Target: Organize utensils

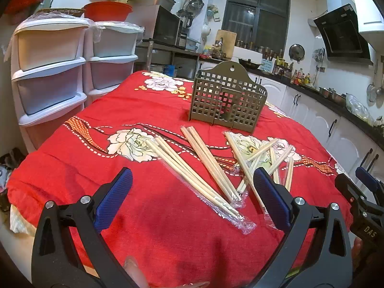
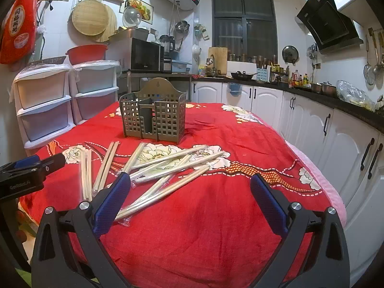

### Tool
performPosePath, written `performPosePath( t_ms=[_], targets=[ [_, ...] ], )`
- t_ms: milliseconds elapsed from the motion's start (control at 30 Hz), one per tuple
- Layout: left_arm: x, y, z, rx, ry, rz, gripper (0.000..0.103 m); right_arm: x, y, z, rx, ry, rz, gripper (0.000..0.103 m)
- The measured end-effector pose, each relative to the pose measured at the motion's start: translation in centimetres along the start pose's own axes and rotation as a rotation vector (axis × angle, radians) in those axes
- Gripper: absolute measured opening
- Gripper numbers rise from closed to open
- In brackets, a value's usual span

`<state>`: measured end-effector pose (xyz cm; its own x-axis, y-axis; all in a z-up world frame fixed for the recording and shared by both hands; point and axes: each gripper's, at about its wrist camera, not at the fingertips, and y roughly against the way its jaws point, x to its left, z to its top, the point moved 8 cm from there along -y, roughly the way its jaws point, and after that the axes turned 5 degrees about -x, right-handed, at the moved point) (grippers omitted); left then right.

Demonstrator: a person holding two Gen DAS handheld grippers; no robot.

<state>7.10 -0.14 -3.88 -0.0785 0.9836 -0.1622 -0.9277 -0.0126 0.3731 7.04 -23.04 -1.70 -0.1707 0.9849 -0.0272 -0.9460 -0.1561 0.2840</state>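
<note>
Several pairs of wooden chopsticks [image 1: 204, 165], most in clear plastic sleeves, lie scattered on the red flowered tablecloth [image 1: 79, 168]; they also show in the right wrist view [image 2: 165, 168]. A grey slotted utensil holder [image 1: 225, 98] stands upright behind them, empty as far as I can see; it also shows in the right wrist view [image 2: 153, 117]. My left gripper [image 1: 192, 182] is open and empty, hovering just in front of the chopsticks. My right gripper [image 2: 190, 187] is open and empty, to the right of the pile. Each gripper shows at the edge of the other's view.
White and grey plastic drawer towers [image 1: 50, 72] stand left of the table. White kitchen cabinets with a dark countertop [image 2: 312, 117] run along the right. A microwave [image 2: 144, 55] sits behind the table. The table's right edge [image 2: 319, 175] drops off near the cabinets.
</note>
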Motion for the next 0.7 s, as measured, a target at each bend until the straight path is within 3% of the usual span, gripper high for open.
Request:
performPosePath(
  t_ms=[700],
  targets=[
    [-0.16, -0.12, -0.01, 0.002, -0.001, 0.002, 0.093, -0.12, 0.07, 0.08, 0.001, -0.001, 0.002, 0.097]
  ],
)
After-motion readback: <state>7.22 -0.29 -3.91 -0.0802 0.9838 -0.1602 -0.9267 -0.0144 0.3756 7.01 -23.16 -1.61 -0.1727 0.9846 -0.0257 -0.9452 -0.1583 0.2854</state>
